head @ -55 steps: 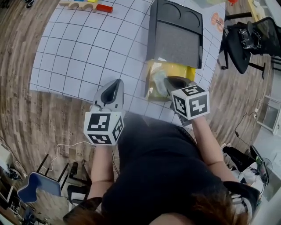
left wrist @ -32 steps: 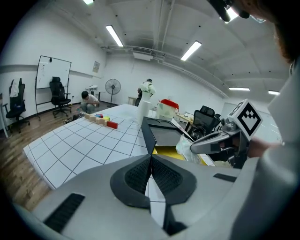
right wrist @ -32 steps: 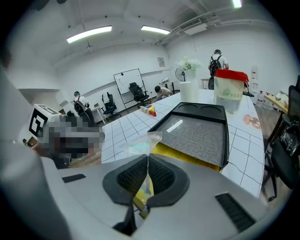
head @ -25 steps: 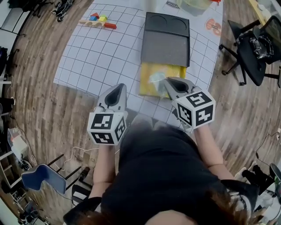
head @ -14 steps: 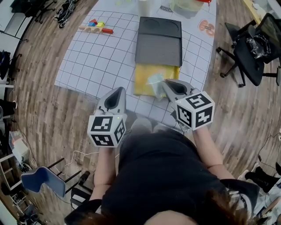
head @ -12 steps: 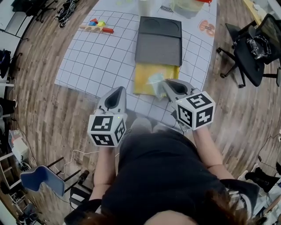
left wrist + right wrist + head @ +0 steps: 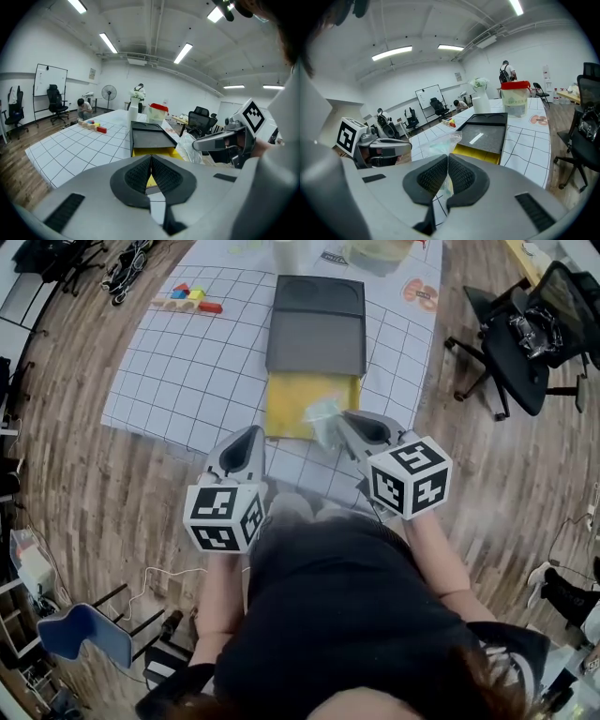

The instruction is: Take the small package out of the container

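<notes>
1. Head view: a yellow container [image 7: 298, 404] lies on a white gridded table [image 7: 178, 381], and every place below is given from it.
2. A black tray [image 7: 316, 326] lies against the container's far edge and partly covers it.
3. The right gripper [image 7: 339, 420] reaches in from the container's near right side. Its jaws are closed on the package [image 7: 322, 416], a small clear plastic bag.
4. The package is over the container's near right corner. I cannot tell from above whether it has cleared the rim.
5. The left gripper [image 7: 250, 432] is just near-left of the container, apart from it, over the table.
6. Coloured blocks [image 7: 187, 301] lie well off to the container's far left.
7. A clear tub [image 7: 375, 251] stands beyond the container, past the tray.
8. A black chair [image 7: 525, 334] stands well to the container's right, off the table.
9. Right gripper view: the ribbed pads [image 7: 432, 177] pinch the package [image 7: 440, 143]. The crumpled film rises above the jaw tips, in front of the container [image 7: 480, 153].
10. The tub [image 7: 516, 98] has a red lid here and stands behind the container.
11. Left gripper view: the left gripper [image 7: 151, 164] has its jaws together with nothing between them. The container [image 7: 152, 151] shows just past their tips.
12. In that same view the right gripper [image 7: 198, 143] holds the package [image 7: 191, 149] up at the container's right side.
</notes>
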### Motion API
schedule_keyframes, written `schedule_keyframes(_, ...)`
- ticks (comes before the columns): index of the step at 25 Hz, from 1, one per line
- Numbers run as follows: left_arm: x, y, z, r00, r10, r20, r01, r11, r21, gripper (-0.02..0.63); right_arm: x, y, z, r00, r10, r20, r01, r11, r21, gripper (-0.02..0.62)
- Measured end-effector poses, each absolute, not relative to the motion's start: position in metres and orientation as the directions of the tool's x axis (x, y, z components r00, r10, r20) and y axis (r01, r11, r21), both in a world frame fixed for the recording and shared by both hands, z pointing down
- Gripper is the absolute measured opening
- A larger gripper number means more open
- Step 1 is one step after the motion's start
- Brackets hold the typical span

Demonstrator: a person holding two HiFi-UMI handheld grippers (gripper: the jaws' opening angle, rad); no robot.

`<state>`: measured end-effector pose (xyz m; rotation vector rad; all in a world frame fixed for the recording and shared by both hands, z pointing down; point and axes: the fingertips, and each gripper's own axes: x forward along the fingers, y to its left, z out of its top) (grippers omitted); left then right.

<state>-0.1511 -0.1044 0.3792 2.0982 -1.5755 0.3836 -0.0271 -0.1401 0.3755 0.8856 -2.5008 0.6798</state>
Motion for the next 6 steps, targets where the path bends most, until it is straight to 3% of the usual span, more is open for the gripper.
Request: schedule_keyframes(6, -0.1394, -0.1076, 0.3732, 0.321, -0.817, 0.480, -0.945, -0.245, 0.215, 0.028, -0.0212, -0.1349, 0.3723, -0.718, -0.477, 0.507, -0.670, 0.671, -0.318, 0.023)
